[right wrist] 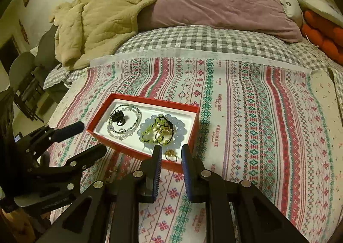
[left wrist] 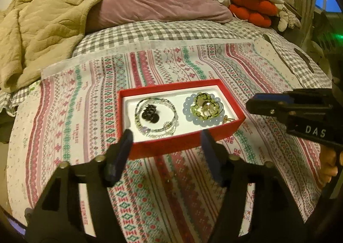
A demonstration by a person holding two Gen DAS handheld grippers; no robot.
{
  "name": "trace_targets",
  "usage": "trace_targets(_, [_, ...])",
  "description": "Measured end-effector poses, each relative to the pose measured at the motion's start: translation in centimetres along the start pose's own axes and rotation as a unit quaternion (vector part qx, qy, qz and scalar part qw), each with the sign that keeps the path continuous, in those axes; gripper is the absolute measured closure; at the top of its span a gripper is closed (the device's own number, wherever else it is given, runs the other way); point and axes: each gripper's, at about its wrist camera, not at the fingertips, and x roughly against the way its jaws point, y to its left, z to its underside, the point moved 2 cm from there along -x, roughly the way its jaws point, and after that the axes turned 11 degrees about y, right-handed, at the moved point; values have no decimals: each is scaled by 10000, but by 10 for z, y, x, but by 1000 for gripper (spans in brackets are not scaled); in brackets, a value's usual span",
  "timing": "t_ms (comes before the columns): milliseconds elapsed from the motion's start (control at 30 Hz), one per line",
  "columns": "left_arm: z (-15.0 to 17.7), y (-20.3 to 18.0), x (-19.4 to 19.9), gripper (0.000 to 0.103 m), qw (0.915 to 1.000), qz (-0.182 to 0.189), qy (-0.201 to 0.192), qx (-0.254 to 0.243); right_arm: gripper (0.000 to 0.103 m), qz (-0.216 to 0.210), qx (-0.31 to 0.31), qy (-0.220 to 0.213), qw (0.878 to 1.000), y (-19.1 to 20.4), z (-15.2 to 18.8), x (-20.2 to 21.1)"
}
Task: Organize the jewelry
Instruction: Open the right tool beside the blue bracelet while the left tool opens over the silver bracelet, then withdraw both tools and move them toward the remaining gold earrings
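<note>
Gold ring [right wrist: 170,155] lies seemingly between right claw [right wrist: 170,156] tips.

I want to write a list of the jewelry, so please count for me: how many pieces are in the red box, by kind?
Bead loops (bracelets or necklaces): 3, namely the clear-green strand, the pale blue bracelet and the yellow-green bracelet
Black pieces: 1, a black beaded cluster
Rings: 1, a gold ring
Total: 5, all inside the red box

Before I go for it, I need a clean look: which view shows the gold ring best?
Right wrist: the ring lies whole in the box corner, between the open right claw tips. Left wrist shows only a sliver behind the box wall.
</note>
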Motion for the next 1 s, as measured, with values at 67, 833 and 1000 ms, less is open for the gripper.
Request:
trace_targets(67, [4,2,3,27,10000,-23,17,70,83,-30,-29,15,10000,-1,3,3])
trace_targets(833, [70,29,-11,3,9941,-421,832,547,17,489,137,528,9973,11,51,-10])
trace_targets(1000, [82,35,-16,2,9927,-476,958,549,13,631,293,632,9956,15,61,-21])
